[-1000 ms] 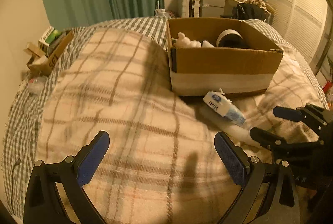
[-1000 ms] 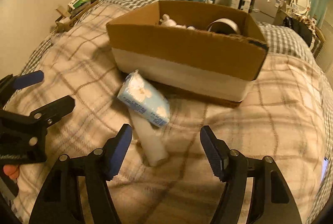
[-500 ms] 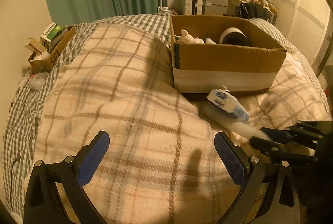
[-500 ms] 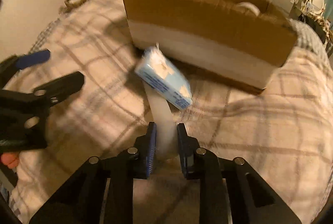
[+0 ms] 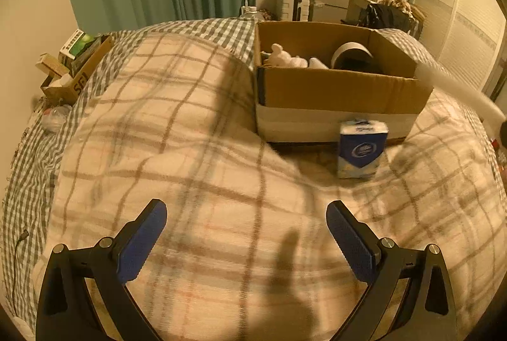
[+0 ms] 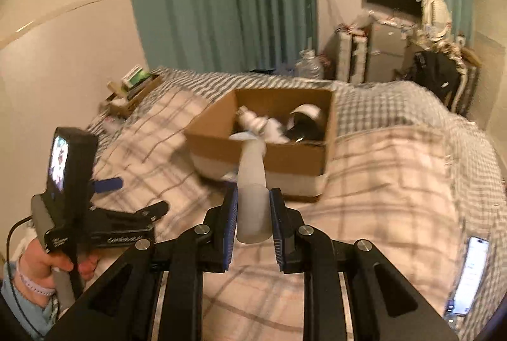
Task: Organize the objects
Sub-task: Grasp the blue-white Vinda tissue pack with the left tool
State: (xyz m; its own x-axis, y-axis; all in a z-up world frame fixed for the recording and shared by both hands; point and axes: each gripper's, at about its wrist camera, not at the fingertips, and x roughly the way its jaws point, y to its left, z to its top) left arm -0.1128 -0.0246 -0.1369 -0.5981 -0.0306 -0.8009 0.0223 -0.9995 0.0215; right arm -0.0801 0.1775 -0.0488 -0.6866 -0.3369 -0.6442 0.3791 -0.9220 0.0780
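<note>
Right gripper point(image 6: 253, 216) fingers pinch white bottle point(image 6: 252, 182), raised off the blanket point(image 6: 380, 182), nose toward cardboard box point(image 6: 285, 157). Left gripper point(image 5: 246, 241) fingers spread, empty, low. Only left view shows tissue pack point(image 5: 361, 149) against box front

Ahead of you on the bed, the cardboard box point(image 5: 342, 87) sits on the blanket point(image 5: 190, 151), right of centre from your left gripper point(image 5: 247, 239), whose fingers stand wide apart above the blanket. The tissue pack point(image 5: 362, 148) stands just in front of the box's near wall. Inside the box, a tape roll point(image 5: 351, 54) lies to the right of some small objects point(image 5: 285, 57). Your right gripper point(image 6: 253, 214) holds the spray bottle point(image 6: 252, 192) between its fingers, up off the blanket, before the box. A phone point(image 6: 472, 274) lies on the bed to the far right.
</note>
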